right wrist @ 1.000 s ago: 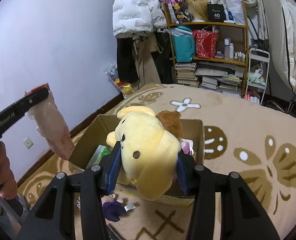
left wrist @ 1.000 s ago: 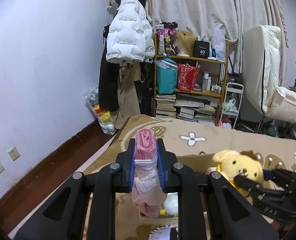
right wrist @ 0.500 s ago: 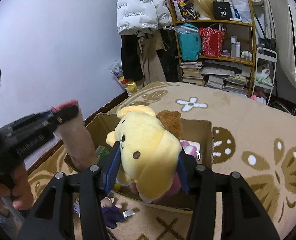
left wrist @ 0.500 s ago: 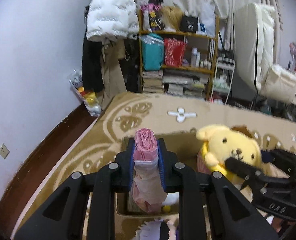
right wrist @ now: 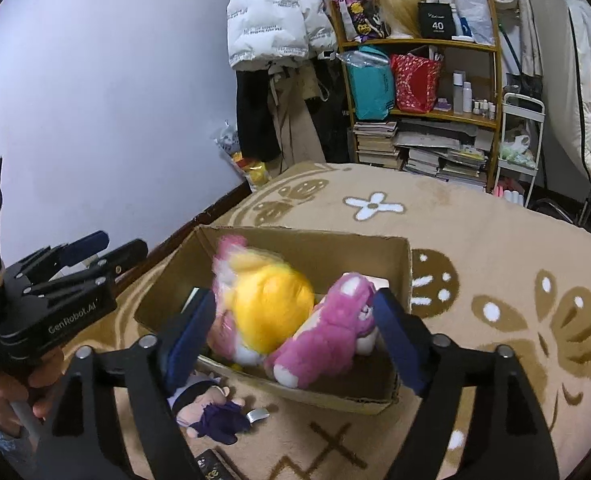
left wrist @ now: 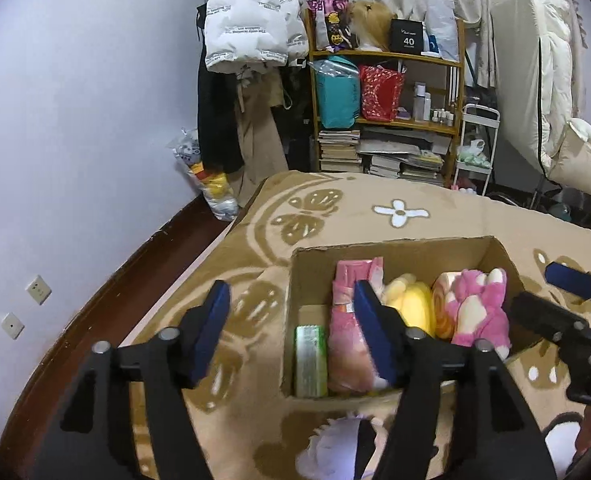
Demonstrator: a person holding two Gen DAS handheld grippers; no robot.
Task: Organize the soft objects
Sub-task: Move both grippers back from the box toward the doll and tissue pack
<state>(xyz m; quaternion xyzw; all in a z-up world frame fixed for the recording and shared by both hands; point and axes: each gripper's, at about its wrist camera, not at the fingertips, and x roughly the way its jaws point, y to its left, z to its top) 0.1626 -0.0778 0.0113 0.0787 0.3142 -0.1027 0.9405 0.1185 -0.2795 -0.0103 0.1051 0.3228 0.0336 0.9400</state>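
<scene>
Both grippers stand wide apart and hold nothing. The left gripper point(left wrist: 291, 328) hangs over the near-left corner of the cardboard box point(left wrist: 395, 250), the pink bag point(left wrist: 349, 336) lying inside just beyond its right finger. The right gripper point(right wrist: 295, 338) frames the yellow plush point(right wrist: 271, 310) and pink plush point(right wrist: 331, 336) lying in the box.

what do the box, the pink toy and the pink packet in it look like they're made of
Box: brown cardboard, matte, with raw cut edges along the rim. Pink toy: fuzzy plush fabric, with a shaggy pile and white patches. Pink packet: probably thin plastic film, since it looks glossy and crinkled.
</scene>
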